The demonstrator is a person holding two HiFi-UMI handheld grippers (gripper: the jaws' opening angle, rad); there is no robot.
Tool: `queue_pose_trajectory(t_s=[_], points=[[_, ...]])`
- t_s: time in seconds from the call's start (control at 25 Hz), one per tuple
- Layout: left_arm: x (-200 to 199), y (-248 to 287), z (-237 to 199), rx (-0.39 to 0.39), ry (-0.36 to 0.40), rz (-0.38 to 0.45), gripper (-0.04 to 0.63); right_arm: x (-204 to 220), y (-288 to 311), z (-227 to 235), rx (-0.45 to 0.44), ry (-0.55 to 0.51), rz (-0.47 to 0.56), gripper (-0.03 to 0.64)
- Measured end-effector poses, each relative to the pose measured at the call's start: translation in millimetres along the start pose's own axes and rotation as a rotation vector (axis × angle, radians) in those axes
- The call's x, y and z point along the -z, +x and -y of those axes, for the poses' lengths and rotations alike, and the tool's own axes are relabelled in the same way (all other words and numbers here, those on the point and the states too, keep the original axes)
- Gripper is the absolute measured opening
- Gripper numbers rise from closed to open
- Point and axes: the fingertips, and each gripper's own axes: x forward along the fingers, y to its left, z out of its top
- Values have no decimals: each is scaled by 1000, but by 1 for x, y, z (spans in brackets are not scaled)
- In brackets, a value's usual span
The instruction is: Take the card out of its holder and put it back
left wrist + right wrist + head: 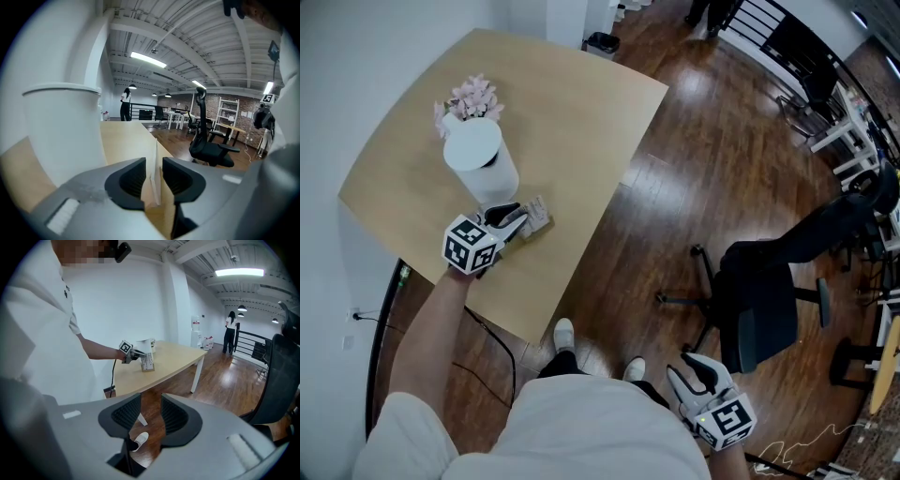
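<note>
A white card (pixel 155 159) stands edge-on in a small wooden holder (pixel 165 213) on the light wooden table (pixel 572 122). My left gripper (pixel 154 177) straddles the card, and its dark pads (pixel 133 178) stand a little off each face, so it is open. In the head view the left gripper (pixel 517 223) reaches the card (pixel 537 214) from the table's near side. In the right gripper view the card (pixel 147 361) shows far off. My right gripper (pixel 689 370) hangs low at my right side over the wooden floor, open, nothing between its jaws (pixel 151 416).
A white vase (pixel 480 159) with pink flowers stands close behind and left of the card. A black office chair (pixel 764 300) sits on the floor at my right. A black cable (pixel 492 337) hangs under the table. A person (pixel 125 104) stands far off by a railing.
</note>
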Motion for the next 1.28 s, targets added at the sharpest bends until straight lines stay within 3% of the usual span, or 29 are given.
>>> queue_pose_trajectory(t_s=[0.24, 0.4, 0.64, 0.92, 1.08, 1.28], points=[[-17, -38, 4, -148, -28, 59, 143, 11, -3, 11, -74, -45, 14, 138], [-22, -83, 41, -252, -44, 88, 143, 10, -11, 19, -173, -149, 42, 138], [-19, -149, 147, -395, -105, 173, 141, 6, -36, 44, -295, -265, 103, 138], [13, -190, 316, -522, -206, 220, 138, 41, -82, 57, -443, -383, 131, 138], [39, -189, 415, -544, -276, 219, 132, 68, -109, 57, -505, -401, 118, 138], [54, -162, 504, -499, -332, 192, 132, 99, -136, 52, -553, -440, 96, 137]])
